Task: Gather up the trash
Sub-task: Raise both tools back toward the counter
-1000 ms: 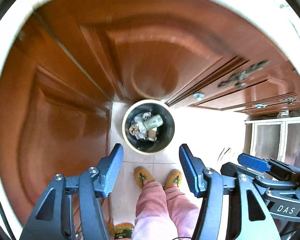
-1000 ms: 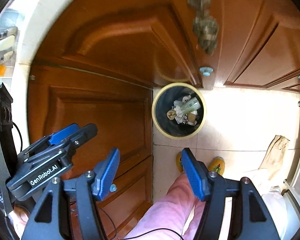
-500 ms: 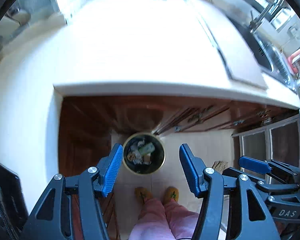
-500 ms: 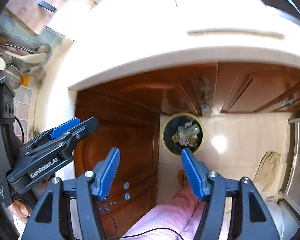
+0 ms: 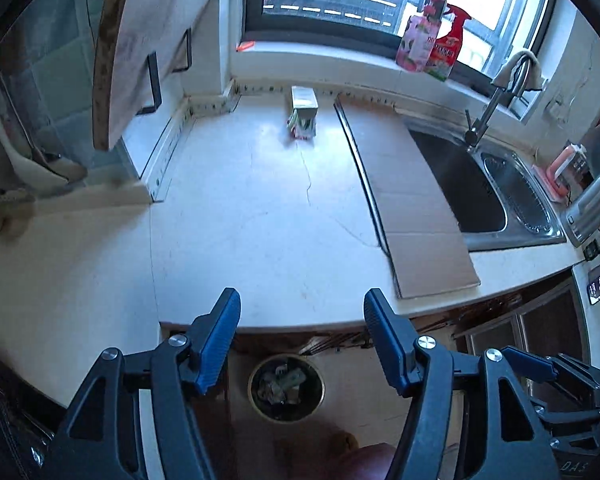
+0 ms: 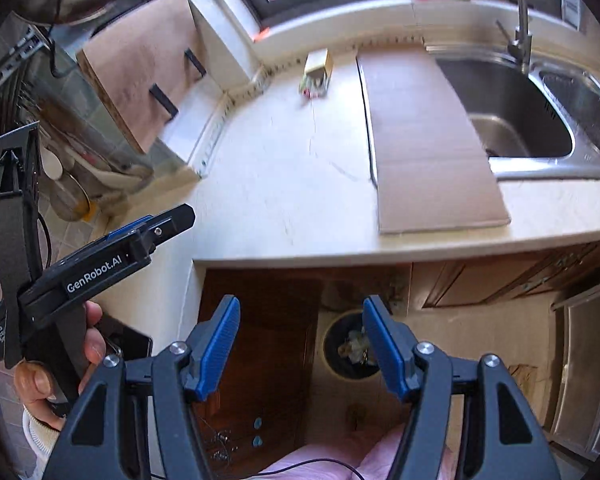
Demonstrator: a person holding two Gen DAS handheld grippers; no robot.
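Both the left gripper and right gripper were spread apart, empty. A small carton, possibly trash, lay near the counter's back edge. Only the right view showed the hand; the bin sat on the floor below.

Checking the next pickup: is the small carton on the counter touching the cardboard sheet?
Apart. The left wrist view shows bare counter between the carton and the cardboard sheet; the right wrist view agrees.

One carton, two bottles, one bin, one cardboard sheet
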